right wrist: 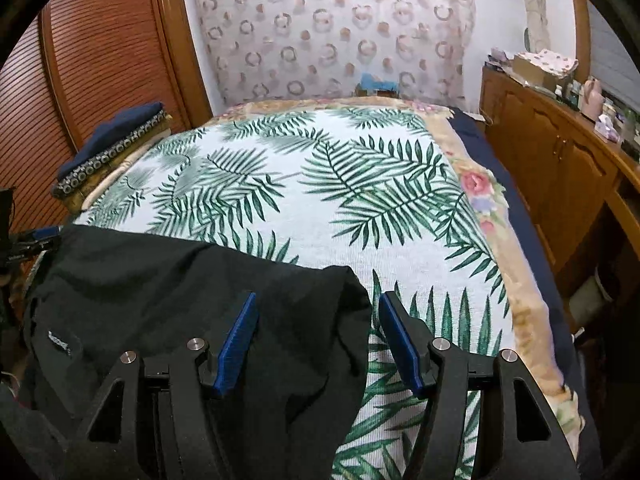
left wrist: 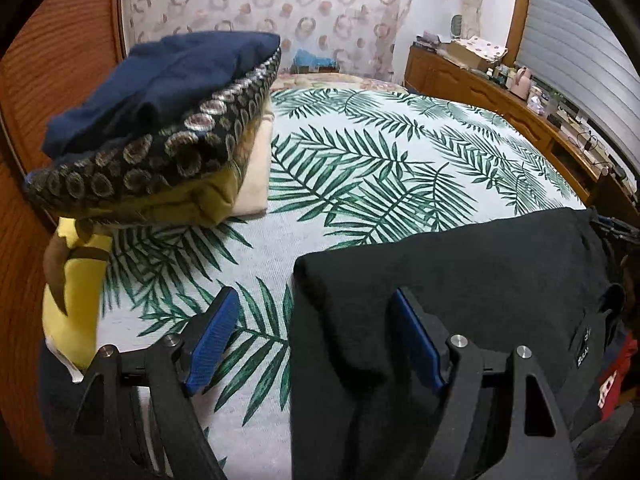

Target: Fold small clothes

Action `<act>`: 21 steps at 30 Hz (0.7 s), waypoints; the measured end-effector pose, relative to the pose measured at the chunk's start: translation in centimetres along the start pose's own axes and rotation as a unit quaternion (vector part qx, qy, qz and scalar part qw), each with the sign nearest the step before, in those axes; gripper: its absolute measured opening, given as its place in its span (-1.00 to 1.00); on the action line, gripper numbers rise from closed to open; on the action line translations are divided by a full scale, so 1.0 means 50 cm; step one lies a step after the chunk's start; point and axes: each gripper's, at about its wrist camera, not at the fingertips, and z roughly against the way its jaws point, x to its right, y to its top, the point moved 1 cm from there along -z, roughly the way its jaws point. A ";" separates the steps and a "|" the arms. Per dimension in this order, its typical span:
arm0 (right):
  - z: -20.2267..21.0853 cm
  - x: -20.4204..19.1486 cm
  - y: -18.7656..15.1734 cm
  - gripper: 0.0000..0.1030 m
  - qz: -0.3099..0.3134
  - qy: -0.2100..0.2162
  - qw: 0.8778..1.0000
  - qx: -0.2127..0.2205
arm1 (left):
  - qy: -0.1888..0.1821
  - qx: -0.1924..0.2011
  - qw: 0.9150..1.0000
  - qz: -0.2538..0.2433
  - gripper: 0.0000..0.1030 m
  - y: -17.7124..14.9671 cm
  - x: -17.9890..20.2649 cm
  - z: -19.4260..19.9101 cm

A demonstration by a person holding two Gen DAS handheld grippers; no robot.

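On the near part of the bed's palm-leaf cover [right wrist: 304, 208] lies the black garment [left wrist: 460, 280], folded flat, with a small label near one edge. We hold the left gripper [left wrist: 316, 336] over its left edge and the right gripper [right wrist: 316, 336] over its right edge, both sets of fingers spread and pinching nothing. Across the bed, by the wooden wardrobe [right wrist: 92, 48], sits a pile of folded clothes [left wrist: 160, 128] topped by a navy piece.

**Open bed ahead, stack at the left edge**

The leaf-print bed cover [right wrist: 320, 200] lies bare ahead. A stack of folded clothes [left wrist: 160, 128] blocks the left edge; the black garment [right wrist: 160, 300] covers the near side, perhaps overhanging.
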 end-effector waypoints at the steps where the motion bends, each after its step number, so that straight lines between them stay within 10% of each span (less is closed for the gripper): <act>1: -0.006 0.001 0.001 0.26 0.003 0.000 1.000 -0.003 | -0.006 -0.004 1.000 0.002 0.42 0.000 -0.001 -0.004; 7: -0.014 -0.002 0.004 0.26 0.011 0.006 1.000 -0.003 | -0.012 -0.003 1.000 -0.010 0.21 -0.003 0.008 -0.005; 9: -0.014 -0.001 0.000 0.24 0.016 0.013 1.000 -0.001 | -0.019 -0.003 1.000 -0.013 -0.17 -0.003 0.011 -0.002; 12: -0.010 -0.009 -0.009 -0.39 0.023 0.038 0.999 0.001 | -0.036 -0.009 0.999 -0.023 -0.71 -0.005 0.022 0.003; 13: -0.009 -0.013 -0.013 -0.66 0.019 0.056 0.998 -0.002 | -0.035 -0.011 0.999 -0.025 -0.74 -0.006 0.026 0.004; 21: 0.085 -0.038 -0.033 -0.77 0.015 0.071 0.996 0.058 | -0.058 0.074 0.995 -0.019 -0.84 -0.008 0.060 0.148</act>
